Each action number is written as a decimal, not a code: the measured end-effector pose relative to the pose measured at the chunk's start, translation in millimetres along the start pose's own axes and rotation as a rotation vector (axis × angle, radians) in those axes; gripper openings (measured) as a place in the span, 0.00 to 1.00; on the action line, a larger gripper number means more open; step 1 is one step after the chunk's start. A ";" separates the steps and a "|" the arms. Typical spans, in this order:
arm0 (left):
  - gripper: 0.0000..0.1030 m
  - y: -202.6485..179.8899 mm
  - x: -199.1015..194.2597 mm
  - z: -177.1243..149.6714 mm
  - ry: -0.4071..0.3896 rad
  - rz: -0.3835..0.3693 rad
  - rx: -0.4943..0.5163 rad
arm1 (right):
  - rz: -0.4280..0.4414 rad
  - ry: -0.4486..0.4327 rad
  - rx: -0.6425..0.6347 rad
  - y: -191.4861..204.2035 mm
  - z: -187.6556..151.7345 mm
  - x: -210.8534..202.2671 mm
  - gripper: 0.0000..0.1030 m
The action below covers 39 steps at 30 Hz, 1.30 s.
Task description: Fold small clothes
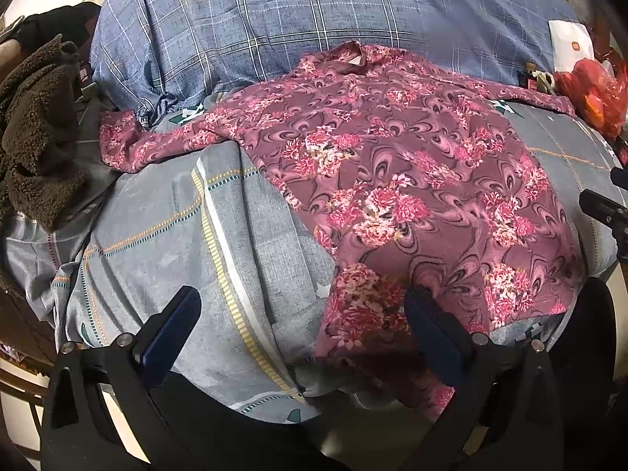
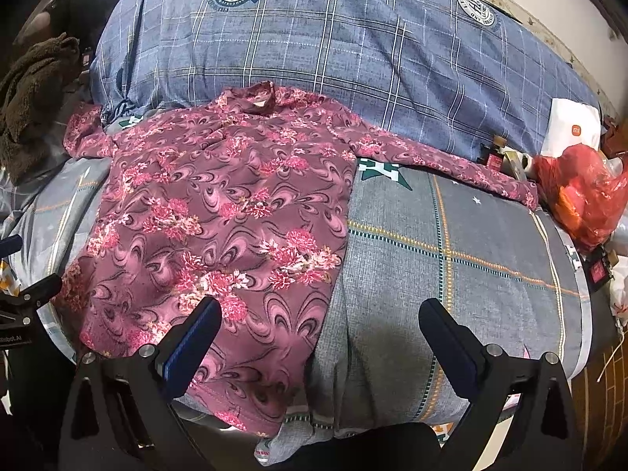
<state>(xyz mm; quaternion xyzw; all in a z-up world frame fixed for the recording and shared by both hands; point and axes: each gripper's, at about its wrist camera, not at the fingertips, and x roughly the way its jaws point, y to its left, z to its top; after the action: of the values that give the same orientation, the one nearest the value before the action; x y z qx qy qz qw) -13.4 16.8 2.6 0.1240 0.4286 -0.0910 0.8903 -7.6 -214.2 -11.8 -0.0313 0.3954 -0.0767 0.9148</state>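
A maroon shirt with pink flowers (image 1: 392, 165) lies spread flat on the grey bed sheet (image 1: 157, 235), collar toward the far side, both sleeves stretched out sideways. It also shows in the right wrist view (image 2: 219, 204). My left gripper (image 1: 302, 306) is open and empty above the shirt's near left hem corner, its right finger over the cloth. My right gripper (image 2: 320, 318) is open and empty above the shirt's near right hem edge, its left finger over the cloth. The right gripper's tip also shows at the right edge of the left wrist view (image 1: 604, 208).
A blue checked quilt (image 2: 333, 47) is piled behind the shirt. A brown fleece garment (image 1: 35, 133) lies at the left. A red plastic bag (image 2: 585, 192), a white box (image 2: 573, 129) and small bottles sit at the right. The bed's near edge is just below the grippers.
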 end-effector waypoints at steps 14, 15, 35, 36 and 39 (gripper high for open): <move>1.00 -1.5 1.4 -1.5 0.004 -0.003 0.004 | 0.007 -0.001 0.002 -0.2 -1.0 -0.5 0.98; 1.00 -1.6 1.5 -1.5 0.005 -0.002 0.004 | 0.008 -0.002 0.000 0.1 -1.1 -0.7 0.98; 1.00 -1.8 3.8 -1.0 0.021 -0.013 0.003 | 0.009 0.002 -0.001 0.4 -1.3 0.3 0.98; 1.00 -2.1 3.9 -0.9 0.021 -0.012 0.004 | 0.010 0.001 0.000 0.0 -1.8 0.3 0.98; 1.00 -2.6 4.7 -0.6 0.026 -0.015 0.005 | 0.013 -0.005 0.004 -0.8 -2.6 -0.3 0.97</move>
<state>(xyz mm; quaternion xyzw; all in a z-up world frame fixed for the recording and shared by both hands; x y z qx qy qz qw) -11.7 14.2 -1.8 0.1239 0.4409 -0.0970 0.8837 -9.8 -215.0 -13.3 -0.0272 0.3932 -0.0713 0.9163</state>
